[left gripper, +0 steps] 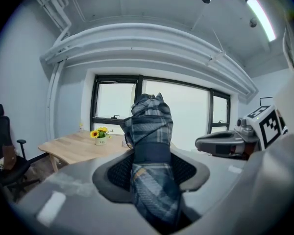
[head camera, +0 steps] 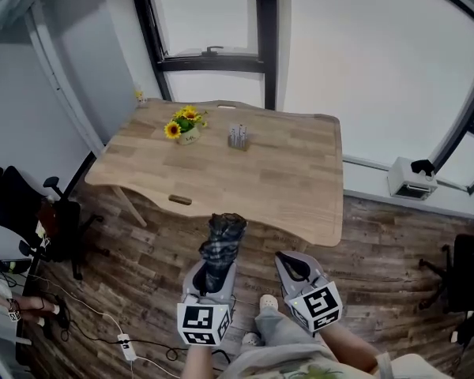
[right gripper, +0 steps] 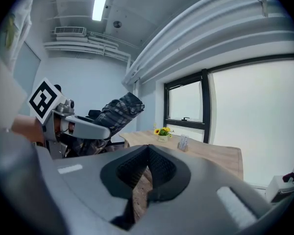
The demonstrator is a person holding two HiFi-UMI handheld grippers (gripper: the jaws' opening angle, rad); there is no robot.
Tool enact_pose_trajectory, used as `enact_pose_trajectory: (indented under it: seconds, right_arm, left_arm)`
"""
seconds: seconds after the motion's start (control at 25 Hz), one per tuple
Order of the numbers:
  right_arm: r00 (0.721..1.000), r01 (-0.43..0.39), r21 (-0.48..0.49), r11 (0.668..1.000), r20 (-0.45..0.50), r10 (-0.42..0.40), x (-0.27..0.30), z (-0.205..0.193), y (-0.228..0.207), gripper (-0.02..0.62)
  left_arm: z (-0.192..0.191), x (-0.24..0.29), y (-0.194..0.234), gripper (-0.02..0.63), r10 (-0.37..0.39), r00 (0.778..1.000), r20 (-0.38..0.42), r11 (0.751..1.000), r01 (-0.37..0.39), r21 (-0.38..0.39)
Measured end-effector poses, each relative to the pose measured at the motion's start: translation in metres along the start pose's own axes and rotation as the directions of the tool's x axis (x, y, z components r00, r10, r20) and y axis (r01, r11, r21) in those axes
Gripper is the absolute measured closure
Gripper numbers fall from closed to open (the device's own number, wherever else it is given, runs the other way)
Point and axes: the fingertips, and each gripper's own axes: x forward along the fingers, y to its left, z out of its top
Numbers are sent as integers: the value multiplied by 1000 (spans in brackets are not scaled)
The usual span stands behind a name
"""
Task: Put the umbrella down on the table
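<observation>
My left gripper (head camera: pixel 213 279) has its fingers (left gripper: pixel 188 169) pinched on a folded plaid umbrella (head camera: pixel 221 243). The dark pads press against its sides just below the plain navy strap that wraps it. The umbrella sticks out past the fingertips, tilted up and forward. It is in the air above the wooden floor (head camera: pixel 158 251), just short of the near edge of the table (head camera: pixel 284 172) and not touching it.

My right gripper (head camera: pixel 295 267) is beside the left one, apart from the umbrella. Its fingers (right gripper: pixel 162 166) are pressed together at the tips with nothing between them.

Towards the far side of the table stand a small pot of sunflowers (head camera: pixel 186 125) and, near it, a little clear holder (head camera: pixel 238 137). A black office chair (head camera: pixel 16 204) stands on the floor off to the left.
</observation>
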Motion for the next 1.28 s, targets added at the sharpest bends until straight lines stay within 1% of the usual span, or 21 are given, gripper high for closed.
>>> enact_pose_trajectory:
  seconds: [0.48,0.84,1.28]
  right_arm:
    - [1000,-5,21,1000,12,5,52,9,-45,597]
    - [1000,-12,20,1000,24,12,83,16,-76,597]
    - [999,-32,22,999,43,31,107,22,-107,597]
  left_arm:
    - [12,63,24,399,-6,999,-35,1000,7,17]
    - [28,109,34,399,-16,1000,-14,1000,16,15]
    - [43,149,37,399,-14,1000,-2,1000,14,26]
